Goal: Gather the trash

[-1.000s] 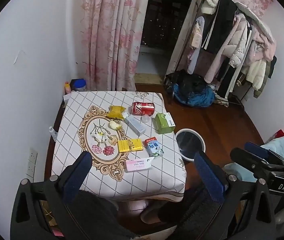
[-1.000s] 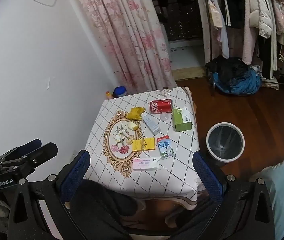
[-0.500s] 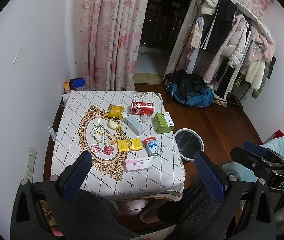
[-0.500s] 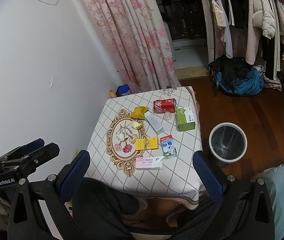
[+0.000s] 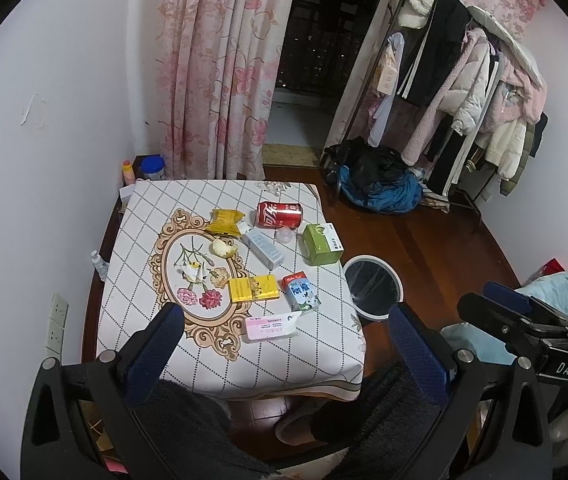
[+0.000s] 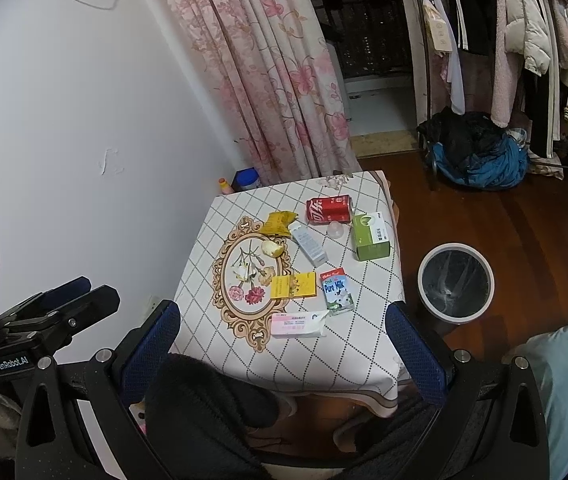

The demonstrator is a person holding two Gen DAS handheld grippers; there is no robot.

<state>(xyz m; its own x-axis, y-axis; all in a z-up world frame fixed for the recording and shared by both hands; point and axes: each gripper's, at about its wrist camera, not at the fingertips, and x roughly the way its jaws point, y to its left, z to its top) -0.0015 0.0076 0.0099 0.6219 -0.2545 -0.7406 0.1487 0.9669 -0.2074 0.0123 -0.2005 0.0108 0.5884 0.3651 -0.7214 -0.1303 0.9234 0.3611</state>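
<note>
Trash lies on a small table with a diamond-pattern cloth (image 5: 144, 216): a red can (image 5: 279, 215) on its side, a yellow wrapper (image 5: 226, 221), a green box (image 5: 323, 243), a yellow box (image 5: 253, 288), a milk carton (image 5: 301, 292) and a pink tissue pack (image 5: 270, 327). A lined bin (image 5: 372, 285) stands on the floor right of the table. My left gripper (image 5: 284, 320) hangs open above the near table edge, holding nothing. My right gripper (image 6: 283, 314) is open and empty too, high over the same edge, with the can (image 6: 329, 209) and bin (image 6: 456, 282) ahead.
A white wall runs along the table's left side, with a pink curtain (image 5: 220, 68) behind it. A clothes rack (image 5: 464, 80) and a blue-black bundle (image 5: 380, 188) stand at the back right. A person's dark-clad legs (image 5: 204, 432) are under both grippers. Wooden floor surrounds the bin.
Both views have drifted only slightly. Nothing on the table has moved, and both grippers stay open and empty.
</note>
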